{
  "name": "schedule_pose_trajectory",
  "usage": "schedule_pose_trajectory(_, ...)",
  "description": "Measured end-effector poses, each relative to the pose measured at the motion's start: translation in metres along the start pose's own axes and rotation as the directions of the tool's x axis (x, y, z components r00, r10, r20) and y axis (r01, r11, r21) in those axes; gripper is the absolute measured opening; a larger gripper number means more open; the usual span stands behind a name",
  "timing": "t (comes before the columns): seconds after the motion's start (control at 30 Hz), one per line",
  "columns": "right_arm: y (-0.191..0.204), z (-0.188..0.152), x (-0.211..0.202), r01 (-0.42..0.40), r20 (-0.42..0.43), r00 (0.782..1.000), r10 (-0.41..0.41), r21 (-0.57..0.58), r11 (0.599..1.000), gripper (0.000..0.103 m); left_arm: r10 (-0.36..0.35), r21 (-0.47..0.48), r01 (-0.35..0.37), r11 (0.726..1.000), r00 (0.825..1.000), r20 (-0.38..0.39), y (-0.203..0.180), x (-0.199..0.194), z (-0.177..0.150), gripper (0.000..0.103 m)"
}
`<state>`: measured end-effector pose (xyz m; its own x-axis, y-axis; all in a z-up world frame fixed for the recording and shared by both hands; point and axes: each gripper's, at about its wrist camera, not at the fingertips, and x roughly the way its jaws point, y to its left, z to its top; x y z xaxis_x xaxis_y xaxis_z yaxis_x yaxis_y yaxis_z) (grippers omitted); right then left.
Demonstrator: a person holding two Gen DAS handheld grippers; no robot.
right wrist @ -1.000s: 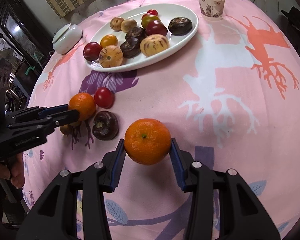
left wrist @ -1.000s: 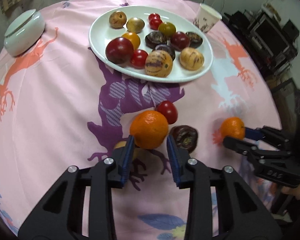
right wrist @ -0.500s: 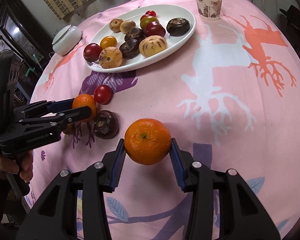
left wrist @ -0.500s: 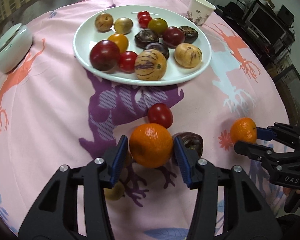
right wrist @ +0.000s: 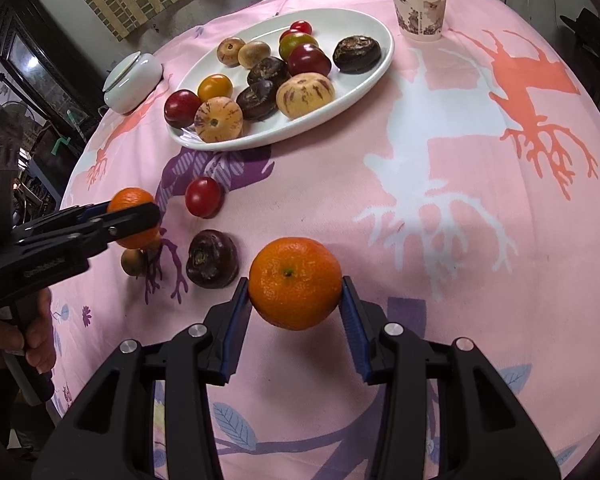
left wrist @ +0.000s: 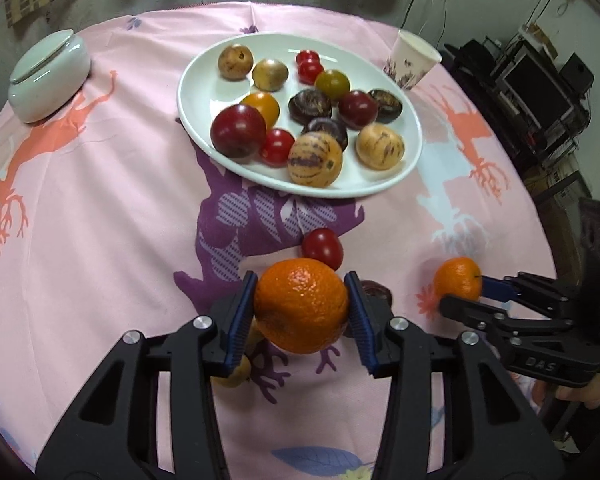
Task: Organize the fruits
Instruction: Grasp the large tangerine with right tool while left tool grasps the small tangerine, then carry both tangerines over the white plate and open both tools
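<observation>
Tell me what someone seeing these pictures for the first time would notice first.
Two bright oranges, one clamped in each gripper above the pink tablecloth: the left gripper holds one orange, the right gripper holds the other orange. Next comes the white plate at the far side, crowded with red, yellow, striped and dark fruits. A red tomato and a dark fruit lie loose on the cloth between.

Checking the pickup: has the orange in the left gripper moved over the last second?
Yes. The orange in the left gripper has risen off the tablecloth.
</observation>
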<state>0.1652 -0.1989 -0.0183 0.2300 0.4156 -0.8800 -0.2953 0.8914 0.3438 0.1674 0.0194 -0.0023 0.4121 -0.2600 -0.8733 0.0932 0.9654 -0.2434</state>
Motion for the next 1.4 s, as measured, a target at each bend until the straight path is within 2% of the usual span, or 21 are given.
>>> schedule_pose_trajectory(0.3, 0.013, 0.039, -0.023, -0.010, 0.096, 0.995, 0.014, -0.047, 0.999, 0.045, 0.000, -0.024, 0.001, 1.000, 0.998, 0.061, -0.004, -0.030, 0.022, 0.045)
schedule_pose_trajectory(0.6, 0.021, 0.106, -0.023, 0.011, 0.216, 0.976, 0.008, -0.088, 0.996, 0.045, -0.019, -0.069, 0.026, 0.997, 0.995, 0.097, -0.009, -0.013, 0.080, 0.045)
schedule_pose_trajectory(0.67, 0.019, 0.118, -0.014, 0.012, 0.220, 0.976, 0.005, -0.073, 0.997, 0.045, -0.022, -0.087, 0.029, 0.996, 0.996, 0.086, -0.007, -0.001, 0.090, 0.045)
schedule_pose_trajectory(0.8, 0.013, 0.131, 0.007, -0.010, 0.198, 0.980, 0.015, -0.030, 1.000, 0.045, 0.016, -0.117, -0.009, 0.993, 0.998, 0.058, -0.001, 0.023, 0.106, 0.045)
schedule_pose_trajectory(1.0, 0.005, 0.135, 0.029, -0.016, 0.160, 0.987, 0.011, 0.026, 1.000, 0.046, 0.032, -0.157, -0.024, 0.987, 0.998, 0.045, 0.008, 0.042, 0.118, 0.046)
schedule_pose_trajectory(1.07, 0.001, 0.136, 0.031, -0.030, 0.148, 0.989, 0.021, 0.064, 0.998, 0.046, 0.049, -0.174, -0.039, 0.984, 0.997, 0.055, 0.009, 0.040, 0.119, 0.054)
schedule_pose_trajectory(1.1, -0.001, 0.136, 0.031, -0.035, 0.152, 0.988, 0.023, 0.075, 0.997, 0.047, 0.058, -0.176, -0.046, 0.983, 0.996, 0.065, 0.009, 0.037, 0.119, 0.064)
schedule_pose_trajectory(1.13, -0.001, 0.134, 0.029, -0.042, 0.160, 0.987, 0.029, 0.076, 0.996, 0.051, 0.066, -0.176, -0.051, 0.983, 0.995, 0.078, 0.008, 0.033, 0.120, 0.068)
schedule_pose_trajectory(1.17, -0.001, 0.134, 0.025, -0.043, 0.175, 0.984, 0.029, 0.077, 0.996, 0.063, 0.072, -0.174, -0.055, 0.983, 0.993, 0.092, 0.007, 0.029, 0.119, 0.069)
schedule_pose_trajectory(1.2, 0.000, 0.132, 0.022, -0.036, 0.189, 0.982, 0.021, 0.075, 0.996, 0.067, 0.074, -0.175, -0.055, 0.983, 0.992, 0.102, 0.007, 0.024, 0.118, 0.071)
schedule_pose_trajectory(1.4, -0.004, 0.115, 0.005, -0.038, 0.192, 0.981, 0.023, 0.076, 0.996, 0.067, 0.094, -0.207, -0.072, 0.976, 0.991, 0.098, 0.017, 0.002, 0.096, 0.078)
